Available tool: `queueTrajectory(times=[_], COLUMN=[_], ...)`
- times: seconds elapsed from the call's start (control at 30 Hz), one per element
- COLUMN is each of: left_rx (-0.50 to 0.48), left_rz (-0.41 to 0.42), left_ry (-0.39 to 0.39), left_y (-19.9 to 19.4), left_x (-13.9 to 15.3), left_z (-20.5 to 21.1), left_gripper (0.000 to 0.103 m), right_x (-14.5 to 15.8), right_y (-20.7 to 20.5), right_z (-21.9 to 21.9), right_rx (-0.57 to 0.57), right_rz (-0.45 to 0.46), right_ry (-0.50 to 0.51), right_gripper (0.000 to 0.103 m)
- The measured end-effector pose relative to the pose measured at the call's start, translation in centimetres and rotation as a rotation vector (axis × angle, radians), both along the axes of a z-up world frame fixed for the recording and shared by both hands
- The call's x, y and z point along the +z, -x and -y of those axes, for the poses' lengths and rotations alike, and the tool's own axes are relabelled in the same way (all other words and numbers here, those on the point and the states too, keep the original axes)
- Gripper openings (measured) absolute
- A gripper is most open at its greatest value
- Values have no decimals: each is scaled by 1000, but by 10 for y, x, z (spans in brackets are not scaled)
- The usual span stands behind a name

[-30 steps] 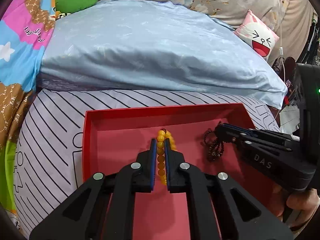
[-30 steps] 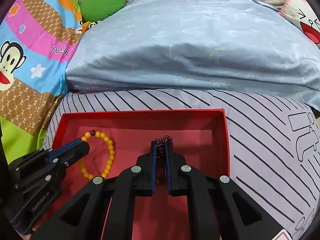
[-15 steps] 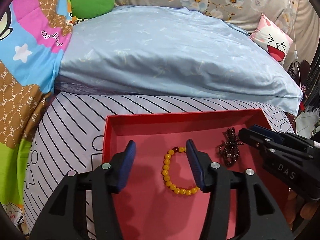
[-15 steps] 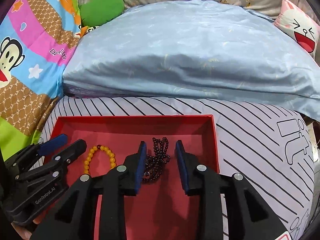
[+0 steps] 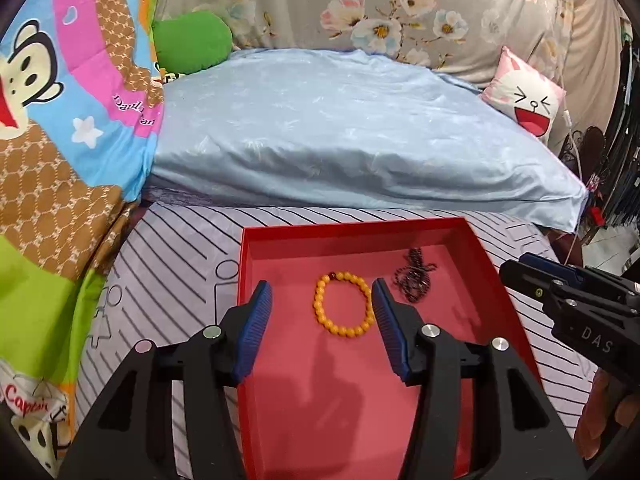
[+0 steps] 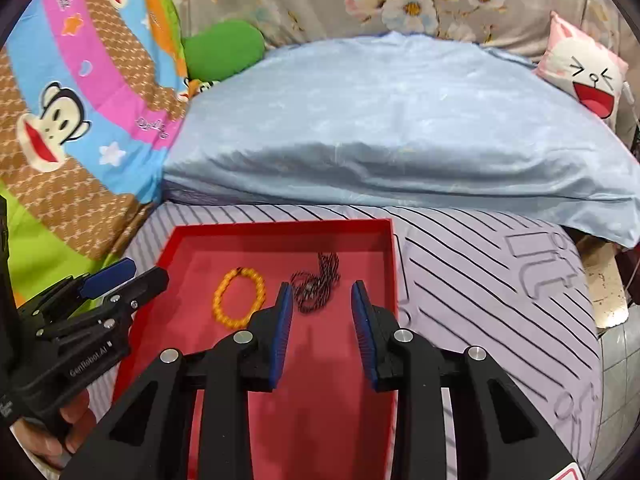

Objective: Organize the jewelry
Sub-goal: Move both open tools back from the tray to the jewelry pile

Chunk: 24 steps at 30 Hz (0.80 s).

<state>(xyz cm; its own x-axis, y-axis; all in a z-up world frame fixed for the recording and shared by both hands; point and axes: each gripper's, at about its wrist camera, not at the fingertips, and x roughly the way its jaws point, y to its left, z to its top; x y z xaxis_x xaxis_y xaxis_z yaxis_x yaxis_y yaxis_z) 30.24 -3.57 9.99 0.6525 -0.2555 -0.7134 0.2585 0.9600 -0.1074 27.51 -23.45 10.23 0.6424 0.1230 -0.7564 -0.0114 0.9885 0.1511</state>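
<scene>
Nearest the lens: left gripper (image 5: 322, 300), jaws well apart after just opening up, blue pads (image 5: 256, 330) clear of everything and clamped on nothing. Hovered over the near-left part of the red tray (image 5: 500, 280), with the yellow bead bracelet (image 5: 343, 309) lying flat on the tray floor, framed between the two fingertips but below them and not touching either one. Same deal over on the right: right gripper (image 6: 320, 300) also freshly opened, jaws apart though a bit narrower, nothing pinched, hanging above the dark bead necklace (image 6: 316, 282), which sat in a loose heap just past the tips. Couldn't quite make out single beads on that one, too small and a little blurry. Bracelet to the left, necklace to the right, both in the far half of the tray, near each other but not touching. Tray itself parked flat on a striped grey blanket (image 6: 480, 280). Further back, a big light blue pillow (image 5: 352, 136) across the whole width. Off to the far left, a cartoon monkey quilt (image 5: 48, 92) and a green plush (image 5: 192, 42); far right, a pink laughing-face cushion (image 5: 524, 92). Behind all that, a grey floral sheet (image 5: 400, 8).
</scene>
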Motion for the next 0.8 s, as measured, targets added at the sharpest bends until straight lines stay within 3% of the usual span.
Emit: queueTrajectory(times=[0.2, 0.4, 0.8], left_rx=[3, 24, 108], left_rz=[52, 63, -22], left_ry=[-25, -33, -69], left_y=[59, 112, 191], left_x=[16, 17, -34], left_z=[-7, -16, -45], left_gripper=[49, 49, 49], right_x=[15, 11, -35], right_y=[66, 129, 212], right_z=[-7, -21, -19], right_rx=[8, 28, -12], right_rz=[36, 43, -48], right_ry=[28, 81, 77], right_gripper=[35, 39, 47])
